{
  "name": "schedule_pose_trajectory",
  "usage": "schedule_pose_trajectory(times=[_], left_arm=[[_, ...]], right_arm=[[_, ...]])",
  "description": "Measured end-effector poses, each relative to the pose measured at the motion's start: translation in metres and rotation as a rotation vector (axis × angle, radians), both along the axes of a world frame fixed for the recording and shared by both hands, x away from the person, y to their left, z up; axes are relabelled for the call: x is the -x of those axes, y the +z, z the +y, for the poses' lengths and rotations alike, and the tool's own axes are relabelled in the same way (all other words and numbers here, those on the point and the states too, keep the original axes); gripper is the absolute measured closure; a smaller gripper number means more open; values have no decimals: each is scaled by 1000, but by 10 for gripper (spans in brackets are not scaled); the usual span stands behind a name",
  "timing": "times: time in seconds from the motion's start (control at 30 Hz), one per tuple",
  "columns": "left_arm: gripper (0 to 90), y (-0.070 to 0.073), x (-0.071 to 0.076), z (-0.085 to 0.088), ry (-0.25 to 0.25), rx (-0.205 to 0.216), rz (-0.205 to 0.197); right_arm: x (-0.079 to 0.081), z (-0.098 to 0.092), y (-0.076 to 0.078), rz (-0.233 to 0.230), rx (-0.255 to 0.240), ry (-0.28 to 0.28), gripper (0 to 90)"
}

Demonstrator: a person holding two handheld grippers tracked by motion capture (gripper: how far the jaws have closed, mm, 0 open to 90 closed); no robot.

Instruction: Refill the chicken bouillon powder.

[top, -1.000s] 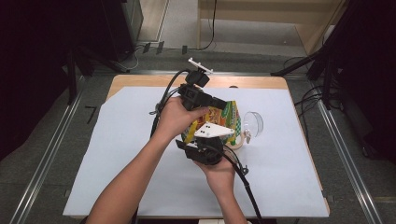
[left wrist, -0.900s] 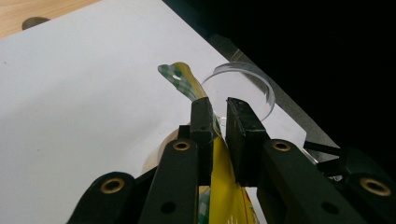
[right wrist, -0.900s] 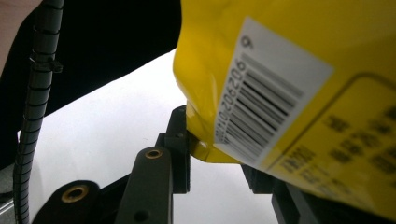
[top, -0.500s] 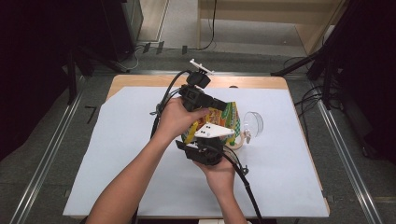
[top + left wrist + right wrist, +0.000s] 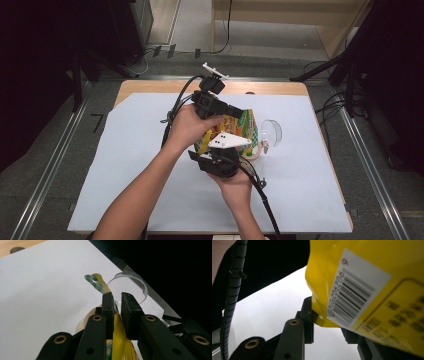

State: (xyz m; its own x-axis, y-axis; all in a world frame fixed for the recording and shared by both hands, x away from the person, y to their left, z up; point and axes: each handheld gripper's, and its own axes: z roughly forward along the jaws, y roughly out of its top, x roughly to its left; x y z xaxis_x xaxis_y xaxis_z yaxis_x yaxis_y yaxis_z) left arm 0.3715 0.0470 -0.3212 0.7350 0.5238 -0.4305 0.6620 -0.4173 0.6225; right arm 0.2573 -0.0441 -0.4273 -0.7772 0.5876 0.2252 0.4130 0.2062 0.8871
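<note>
Snack bag (image 5: 239, 127) hangs above the table (image 5: 125, 165) beside a clear lid (image 5: 271, 132), pinched at its top by the left gripper (image 5: 117, 305) and at its lower corner by the right gripper (image 5: 322, 320), long axis running between them

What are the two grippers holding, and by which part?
Both hold one yellow snack bag. The left gripper pinches its top edge; the right gripper clamps a bottom corner near the barcode.

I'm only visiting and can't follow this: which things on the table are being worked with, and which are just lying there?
In use:
- yellow packet, pinched by the left gripper and the right gripper
- clear cup, on its side by the packet's end

Lying about:
- white sheet
- cables on the floor
</note>
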Motion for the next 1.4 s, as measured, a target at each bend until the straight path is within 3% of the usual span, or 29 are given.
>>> schedule_pose_trajectory(times=[1.4], left_arm=[[815,1,3,1,4,-11,-6]], right_arm=[[0,2,-1,-4,-7,3,686]])
